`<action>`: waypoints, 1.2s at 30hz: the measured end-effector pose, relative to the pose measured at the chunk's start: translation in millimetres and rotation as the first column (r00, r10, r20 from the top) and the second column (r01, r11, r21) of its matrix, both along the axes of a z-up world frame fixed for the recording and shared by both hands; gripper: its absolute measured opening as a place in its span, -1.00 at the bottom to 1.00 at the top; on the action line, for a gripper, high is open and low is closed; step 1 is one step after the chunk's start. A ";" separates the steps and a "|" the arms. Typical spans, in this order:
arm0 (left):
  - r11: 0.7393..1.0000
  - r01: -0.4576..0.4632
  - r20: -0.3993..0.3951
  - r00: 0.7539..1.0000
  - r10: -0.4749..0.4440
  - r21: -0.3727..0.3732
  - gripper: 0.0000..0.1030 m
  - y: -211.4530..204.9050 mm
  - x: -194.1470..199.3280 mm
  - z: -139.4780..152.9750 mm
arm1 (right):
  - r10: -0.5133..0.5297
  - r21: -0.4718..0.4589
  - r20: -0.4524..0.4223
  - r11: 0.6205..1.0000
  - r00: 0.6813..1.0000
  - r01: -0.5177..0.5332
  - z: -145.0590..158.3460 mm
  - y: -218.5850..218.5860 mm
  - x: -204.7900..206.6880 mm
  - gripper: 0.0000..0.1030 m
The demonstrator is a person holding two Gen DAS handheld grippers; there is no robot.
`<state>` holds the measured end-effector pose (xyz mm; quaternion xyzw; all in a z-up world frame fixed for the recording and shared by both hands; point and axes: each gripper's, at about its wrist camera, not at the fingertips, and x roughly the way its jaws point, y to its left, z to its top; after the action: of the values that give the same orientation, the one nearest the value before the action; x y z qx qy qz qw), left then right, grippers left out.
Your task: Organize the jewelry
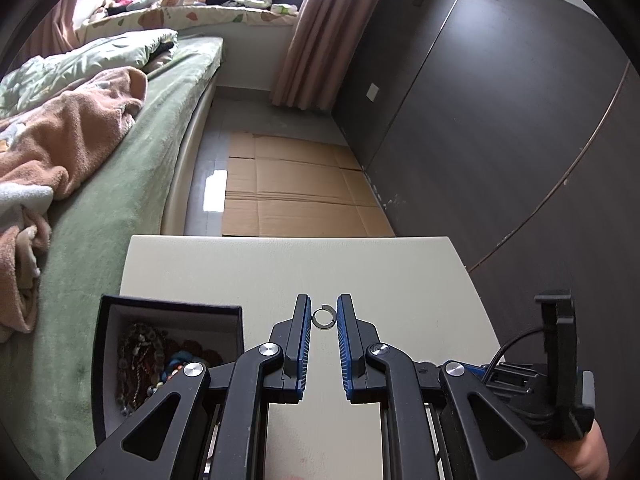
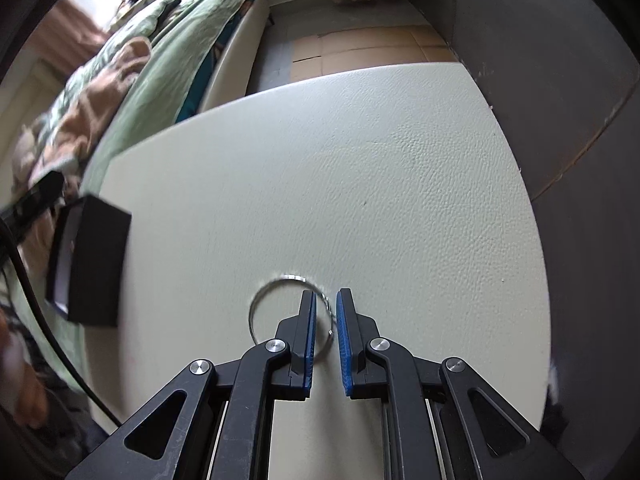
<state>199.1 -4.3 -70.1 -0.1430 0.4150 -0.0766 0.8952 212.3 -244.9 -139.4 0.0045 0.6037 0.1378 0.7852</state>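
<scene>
In the left wrist view a small silver ring (image 1: 323, 317) lies on the cream table (image 1: 280, 272) between the tips of my left gripper (image 1: 324, 308), which is open around it without touching. A black jewelry box (image 1: 168, 320) with beaded necklaces (image 1: 148, 356) inside stands at the left. In the right wrist view a large thin silver bangle (image 2: 276, 286) lies on the table (image 2: 380, 180). My right gripper (image 2: 326, 300) is open, its fingers straddling the bangle's right rim. The black box (image 2: 96, 260) shows at the left.
A bed with green sheet (image 1: 120, 184) and a peach blanket (image 1: 68, 128) runs along the left. Flattened cardboard (image 1: 296, 188) lies on the floor beyond the table. A dark wardrobe (image 1: 500, 100) stands on the right. The right gripper's body (image 1: 560, 368) sits at the table's right edge.
</scene>
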 end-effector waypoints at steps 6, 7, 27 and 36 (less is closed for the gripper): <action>1.000 -0.017 0.014 1.000 0.017 0.014 -0.73 7.9 -16.6 5.2 | 0.068 -0.141 0.053 0.988 0.996 -0.060 1.4 16.4 -14.9 -0.90; 1.000 -0.022 0.016 1.000 0.022 0.013 -0.73 10.8 -20.0 6.7 | 0.063 -0.124 0.052 0.991 0.997 -0.056 2.1 15.4 -15.6 -0.92; 0.994 -0.113 0.027 0.993 0.113 0.011 -0.73 69.1 -47.7 15.4 | 0.007 0.114 0.114 0.993 0.993 -0.020 40.8 38.0 -26.4 -0.97; 0.995 -0.102 0.026 0.994 0.102 0.006 -0.73 67.6 -46.5 15.8 | -0.115 0.128 -0.047 0.984 0.992 0.120 9.5 17.2 -31.2 -0.10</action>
<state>152.6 63.4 -54.3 -0.1596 0.3962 -0.0310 0.9037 181.1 -227.7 -129.9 0.0941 0.6075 0.1305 0.7778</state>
